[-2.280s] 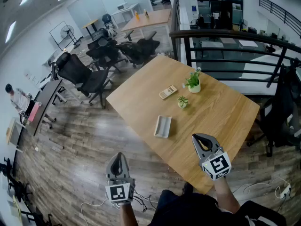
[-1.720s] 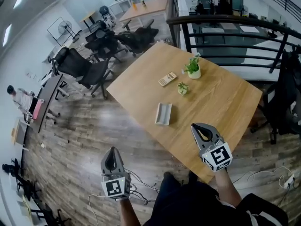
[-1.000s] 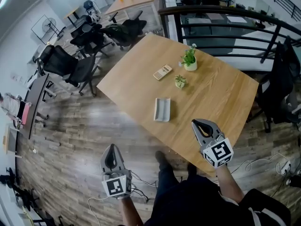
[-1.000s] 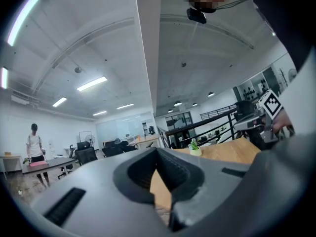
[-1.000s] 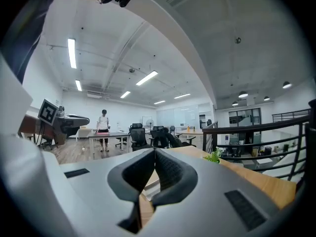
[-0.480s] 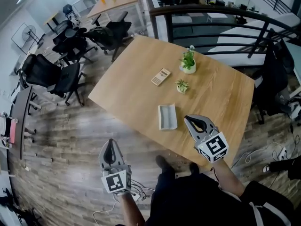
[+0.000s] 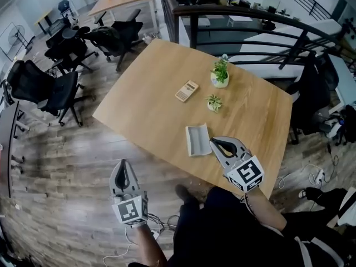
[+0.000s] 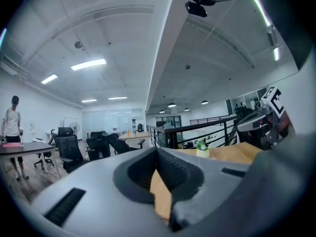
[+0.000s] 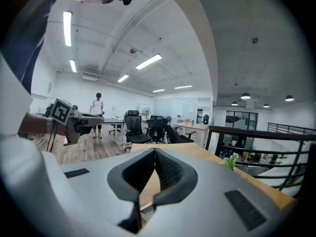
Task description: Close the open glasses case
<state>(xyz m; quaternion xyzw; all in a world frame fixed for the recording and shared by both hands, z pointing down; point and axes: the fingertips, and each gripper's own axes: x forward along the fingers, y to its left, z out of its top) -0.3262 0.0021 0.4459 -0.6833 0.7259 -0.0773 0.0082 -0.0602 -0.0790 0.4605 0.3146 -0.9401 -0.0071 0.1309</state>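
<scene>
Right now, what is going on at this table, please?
A person stands at the near edge of the table with a gripper in each hand. The case lies open on it, not yet closed. The right gripper is close beside the case, jaws shut and empty. The left gripper is off the table, over the floor, also shut and empty.

1. The left gripper (image 7: 123, 168) is held out in front of the body, pointing about level, its jaws pressed together with nothing between them.
2. The right gripper (image 7: 213, 142) reaches farther forward, tipped slightly downward, its jaws likewise closed and empty.
3. The left forearm (image 7: 146, 243) and the right forearm (image 7: 266, 214) extend behind the grippers.
</scene>
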